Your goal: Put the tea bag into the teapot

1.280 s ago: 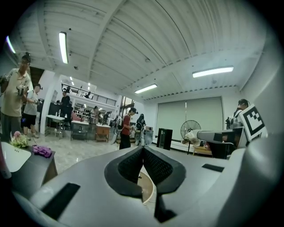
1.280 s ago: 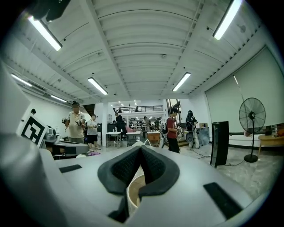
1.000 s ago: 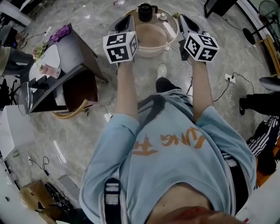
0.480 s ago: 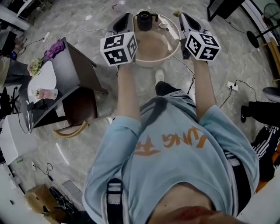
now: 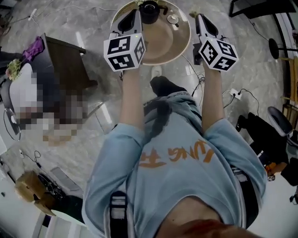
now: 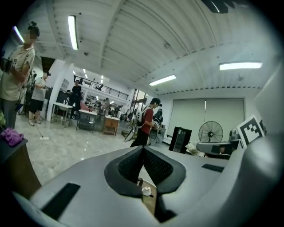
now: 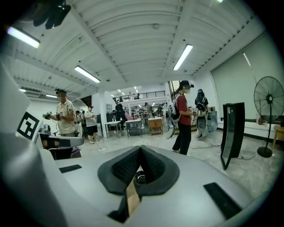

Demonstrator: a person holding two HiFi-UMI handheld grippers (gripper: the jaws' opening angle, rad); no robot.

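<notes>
A dark teapot (image 5: 149, 10) stands at the far side of a round tan table (image 5: 164, 44), with a small pale lid-like piece (image 5: 173, 18) to its right. My left gripper (image 5: 132, 17) is over the table's left rim, just left of the teapot. Its jaws are shut and empty in the left gripper view (image 6: 142, 148). My right gripper (image 5: 200, 19) hangs past the table's right rim, shut (image 7: 141, 148). A small yellowish scrap (image 5: 192, 14) shows by its tip. I cannot tell whether this is the tea bag or whether it is held.
A dark side table (image 5: 65, 65) stands to the left on the marble floor. Cables and a power strip (image 5: 234, 93) lie at the right. Both gripper views look level across a hall with people, desks, a fan (image 7: 269, 104) and a black speaker (image 7: 232, 131).
The view has shifted, so the round table now looks larger and sits higher in the frame. Both grippers stay raised and shut beside the teapot.
</notes>
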